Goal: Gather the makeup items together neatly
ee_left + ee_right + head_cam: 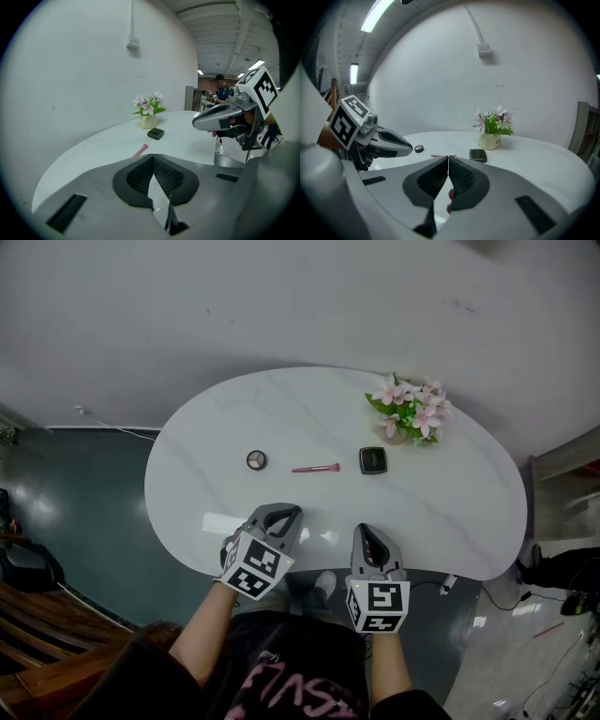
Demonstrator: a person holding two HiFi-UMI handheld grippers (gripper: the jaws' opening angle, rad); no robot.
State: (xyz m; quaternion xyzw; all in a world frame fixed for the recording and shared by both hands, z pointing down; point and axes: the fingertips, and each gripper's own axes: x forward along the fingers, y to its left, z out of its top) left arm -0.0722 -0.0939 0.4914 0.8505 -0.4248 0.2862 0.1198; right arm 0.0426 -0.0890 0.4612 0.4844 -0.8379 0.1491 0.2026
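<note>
Opening stage, nothing gathered. My left gripper [286,515] and right gripper [366,534] hover at the near tabletop [234,409] edge, jaws together and empty. Ahead, well apart: round compact [256,460], pink tube [315,468], black compact [373,459]. Next, likely: open one gripper and reach forward.

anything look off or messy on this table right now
Nothing is spilled, broken or tipped. The round compact, pink tube and black square compact lie flat, spaced apart in a row on the table, not gathered yet. The potted flowers stand upright behind them.
</note>
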